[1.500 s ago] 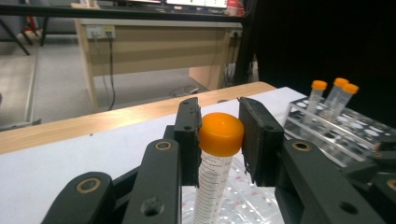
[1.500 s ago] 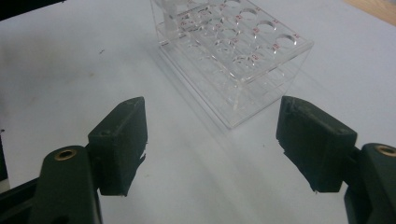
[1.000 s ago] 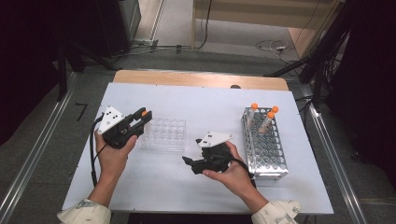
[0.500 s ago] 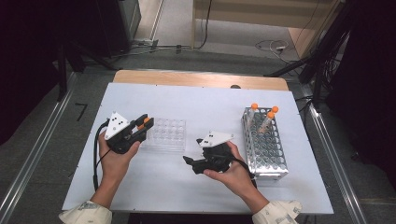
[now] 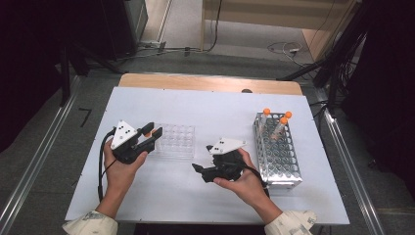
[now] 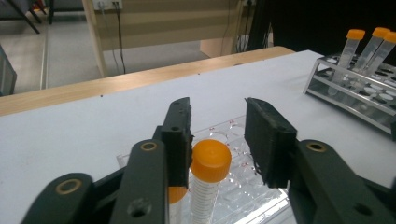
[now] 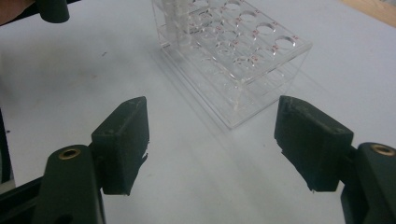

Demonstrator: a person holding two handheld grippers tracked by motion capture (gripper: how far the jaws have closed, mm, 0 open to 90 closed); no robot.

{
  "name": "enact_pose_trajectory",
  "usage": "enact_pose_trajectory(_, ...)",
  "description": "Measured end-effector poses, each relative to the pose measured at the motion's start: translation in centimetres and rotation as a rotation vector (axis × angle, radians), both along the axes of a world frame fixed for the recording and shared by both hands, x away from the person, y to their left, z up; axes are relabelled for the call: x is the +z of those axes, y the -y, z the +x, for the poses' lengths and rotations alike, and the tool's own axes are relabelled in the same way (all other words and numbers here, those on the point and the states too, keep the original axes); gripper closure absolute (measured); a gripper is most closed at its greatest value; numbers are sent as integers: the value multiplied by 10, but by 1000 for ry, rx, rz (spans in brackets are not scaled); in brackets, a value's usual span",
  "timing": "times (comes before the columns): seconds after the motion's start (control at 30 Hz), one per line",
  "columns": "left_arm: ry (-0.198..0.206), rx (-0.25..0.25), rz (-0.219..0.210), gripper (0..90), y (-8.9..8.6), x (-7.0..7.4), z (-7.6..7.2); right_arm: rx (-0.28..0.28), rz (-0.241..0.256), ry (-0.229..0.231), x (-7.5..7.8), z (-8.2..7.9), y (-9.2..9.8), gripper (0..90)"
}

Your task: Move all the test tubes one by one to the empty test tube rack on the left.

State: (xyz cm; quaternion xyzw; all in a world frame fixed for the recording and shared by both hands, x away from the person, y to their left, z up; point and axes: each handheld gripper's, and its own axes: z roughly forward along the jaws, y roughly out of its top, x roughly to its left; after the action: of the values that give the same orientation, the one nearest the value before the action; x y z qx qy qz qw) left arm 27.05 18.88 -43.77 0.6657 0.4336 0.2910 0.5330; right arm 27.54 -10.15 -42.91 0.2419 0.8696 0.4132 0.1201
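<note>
orange-capped tube [image 6: 210,179] stands in the clear rack [image 5: 176,141], between the spread jaws of your left tongs [image 5: 150,136], so it looks placed and let go. a second orange cap [image 6: 176,193] shows beside it. three tubes [image 5: 277,123] wait in the metal rack [image 5: 280,160]. your right tongs [image 5: 199,170] are spread and empty over the surface [image 5: 225,112].

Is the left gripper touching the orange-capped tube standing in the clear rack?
Cannot tell. In the left gripper view the orange-capped tube sits against one jaw of the left gripper, a gap beside the other.
</note>
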Motion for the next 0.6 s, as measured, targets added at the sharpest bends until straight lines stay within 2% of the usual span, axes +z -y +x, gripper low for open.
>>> enact_pose_trajectory(0.17, -3, 0, -26, 400, 1, 3, -1, -11, 9, 10, 2, 0, 2, 250)
enact_pose_trajectory(0.3, 0, -8, -46, 304, 4, 6, -4, -27, 20, 15, 5, 3, 7, 250)
enact_pose_trajectory(0.47, 18, -16, -72, 268, 6, 9, -7, -53, 41, 34, 14, 5, 17, 250)
enact_pose_trajectory(0.6, 18, -23, -76, 261, 9, 12, -9, -89, 59, 47, 22, 8, 28, 250)
